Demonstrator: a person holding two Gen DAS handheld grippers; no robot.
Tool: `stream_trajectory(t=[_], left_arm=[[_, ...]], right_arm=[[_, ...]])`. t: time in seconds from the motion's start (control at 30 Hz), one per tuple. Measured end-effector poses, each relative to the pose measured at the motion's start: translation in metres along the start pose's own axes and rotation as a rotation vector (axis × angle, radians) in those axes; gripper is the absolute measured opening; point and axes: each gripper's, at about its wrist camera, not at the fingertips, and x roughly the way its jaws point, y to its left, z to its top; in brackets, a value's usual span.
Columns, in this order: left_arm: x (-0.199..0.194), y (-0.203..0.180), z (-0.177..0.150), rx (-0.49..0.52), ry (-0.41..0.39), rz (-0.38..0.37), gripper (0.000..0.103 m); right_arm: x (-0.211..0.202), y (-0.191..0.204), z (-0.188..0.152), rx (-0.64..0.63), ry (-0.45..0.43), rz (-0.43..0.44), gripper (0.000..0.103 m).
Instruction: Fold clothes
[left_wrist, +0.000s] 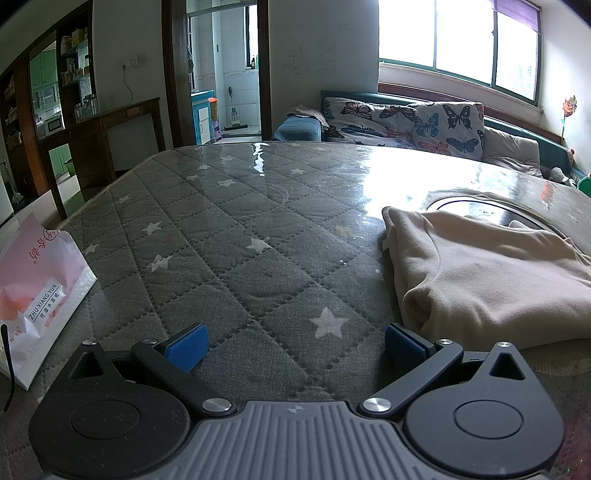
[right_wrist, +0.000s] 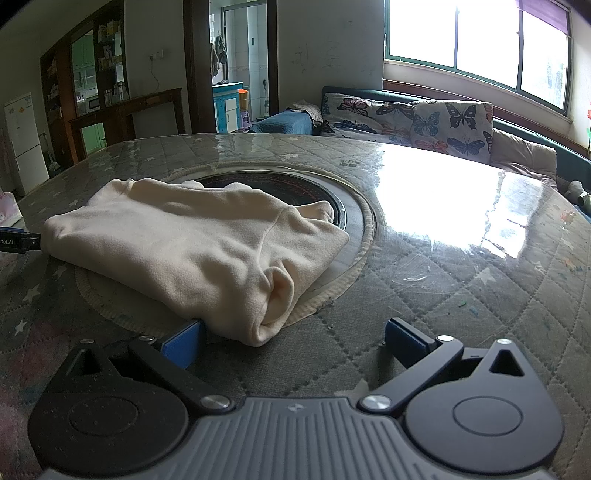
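A pink and white bag (left_wrist: 35, 291) stands at the left edge of the counter (left_wrist: 229, 236). On its white strip you can read "ZHU XIANG YUN" in dark letters. Under that is a row of small Chinese signs, too small to read. Near the top of the bag there are bigger red Chinese signs and a round red mark. In the right wrist view, a black part (right_wrist: 18, 240) at the counter's left edge shows white letters: "bot.AI".
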Motion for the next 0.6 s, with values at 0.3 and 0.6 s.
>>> stream_trajectory(t=[0.3, 0.6], left_arm=[[-0.0002, 0.0000, 0.0001, 0.000, 0.000, 0.000, 0.103], [-0.0002, 0.0001, 0.0001, 0.000, 0.000, 0.000, 0.103]], right_arm=[[-0.0004, -0.0001, -0.0007, 0.000, 0.000, 0.000, 0.103], [-0.0011, -0.0002, -0.0005, -0.001, 0.001, -0.001, 0.103]])
